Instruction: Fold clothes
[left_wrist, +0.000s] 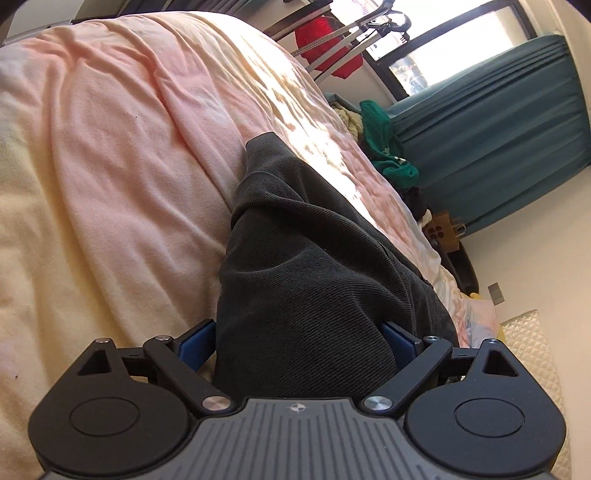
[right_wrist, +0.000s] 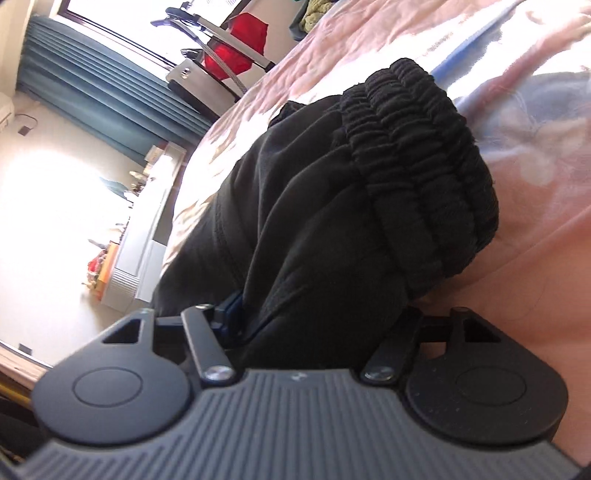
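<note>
Dark pants (left_wrist: 295, 280) fill the bottom middle of both views, lying on the bed (left_wrist: 110, 184). Left gripper (left_wrist: 299, 341) is spread wide around the cloth; right gripper (right_wrist: 317, 325) – I cannot tell if it pinches. Grab tight – then lift both ends evenly.

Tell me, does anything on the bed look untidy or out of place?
Nothing is damaged or spilled. The dark trousers lie bunched and creased on the pink bedcover, their elastic waistband crumpled. More clothes are heaped beyond the bed's far edge.

Home bedroom: bed (left_wrist: 110, 155), curtains (left_wrist: 498, 140).
</note>
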